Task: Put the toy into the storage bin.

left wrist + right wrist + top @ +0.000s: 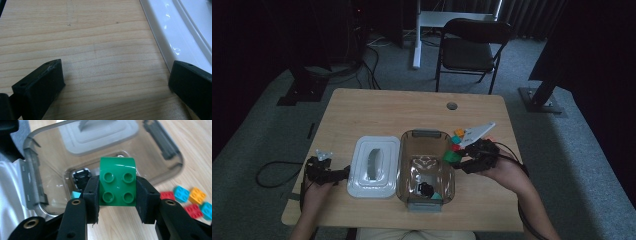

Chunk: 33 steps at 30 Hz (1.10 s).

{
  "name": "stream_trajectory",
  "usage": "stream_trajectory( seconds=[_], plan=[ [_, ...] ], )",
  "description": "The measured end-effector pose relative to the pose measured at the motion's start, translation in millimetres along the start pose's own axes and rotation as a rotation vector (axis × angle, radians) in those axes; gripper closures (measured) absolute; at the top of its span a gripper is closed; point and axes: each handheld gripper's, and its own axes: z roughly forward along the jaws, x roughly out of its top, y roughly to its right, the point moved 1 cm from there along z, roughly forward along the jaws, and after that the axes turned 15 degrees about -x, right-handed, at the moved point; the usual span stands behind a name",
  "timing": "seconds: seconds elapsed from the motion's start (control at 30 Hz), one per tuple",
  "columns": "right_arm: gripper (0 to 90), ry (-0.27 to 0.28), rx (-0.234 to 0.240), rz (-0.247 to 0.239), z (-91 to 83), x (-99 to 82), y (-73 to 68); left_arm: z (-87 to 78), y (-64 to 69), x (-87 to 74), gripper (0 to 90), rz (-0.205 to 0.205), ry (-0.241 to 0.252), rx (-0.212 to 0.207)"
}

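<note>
Right claw (117, 195) grips green brick (117, 181) — unmarked, four studs.

On the tabletop (362, 107), a lid (373, 166) lies just left of an open container (426, 167), which holds a few small pieces. Loose bricks (457, 140) lie just right of the container. The right tool (463, 161) holds a brick (117, 185) at the container's right rim; the left tool (343, 172) rests left of the lid.

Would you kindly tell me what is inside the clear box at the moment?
Inside the clear box lie a black piece and a teal brick. The green brick covers part of the floor in the right gripper view.
</note>
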Motion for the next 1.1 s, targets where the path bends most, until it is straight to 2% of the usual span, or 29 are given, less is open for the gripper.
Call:
stream_trajectory(
  seconds=[0.07,0.1,0.13,0.17,0.27,0.4,0.53,0.73,0.8,0.83,1.0,1.1],
  plan=[
    [58.7,-0.014,0.028,-0.038,6.7,8.9,-8.1,0.0,0.0,0.0,0.4,-0.001,0.000,0.000],
    [58.7,-0.014,0.028,-0.038,6.7,8.9,-8.1,0.0,0.0,0.0,0.5,-0.001,0.000,0.000],
    [58.7,-0.028,0.048,-0.068,12.7,14.4,-14.4,0.0,0.0,0.0,0.5,0.000,0.000,0.000],
    [58.7,-0.028,0.048,-0.068,12.7,14.4,-14.4,0.0,0.0,0.0,0.5,0.000,0.000,0.000],
    [58.7,-0.061,0.089,-0.124,28.1,23.5,-27.0,0.0,0.0,0.0,0.5,-0.001,0.000,0.000],
    [58.7,-0.086,0.129,-0.156,39.8,28.1,-36.7,0.0,0.0,0.0,0.5,-0.001,0.000,0.000],
    [58.7,-0.111,0.149,-0.175,47.6,29.6,-43.0,0.0,0.0,0.0,0.5,0.000,0.000,0.000],
    [58.7,-0.161,0.195,-0.236,65.8,32.9,-58.5,0.0,0.0,0.0,0.5,0.000,0.000,0.000],
    [58.7,-0.169,0.193,-0.240,68.0,33.1,-60.0,0.0,0.0,0.0,0.5,0.000,0.000,0.000],
    [58.7,-0.189,0.208,-0.253,74.7,33.9,-63.5,0.0,0.0,0.0,0.5,0.000,0.000,0.000],
    [58.8,-0.240,0.216,-0.285,89.9,35.0,-71.9,0.0,0.0,0.0,0.5,0.000,0.000,0.000],
    [58.7,-0.261,0.206,-0.292,98.9,35.1,-75.1,0.0,0.0,0.0,0.5,0.000,0.000,0.000]
  ],
)
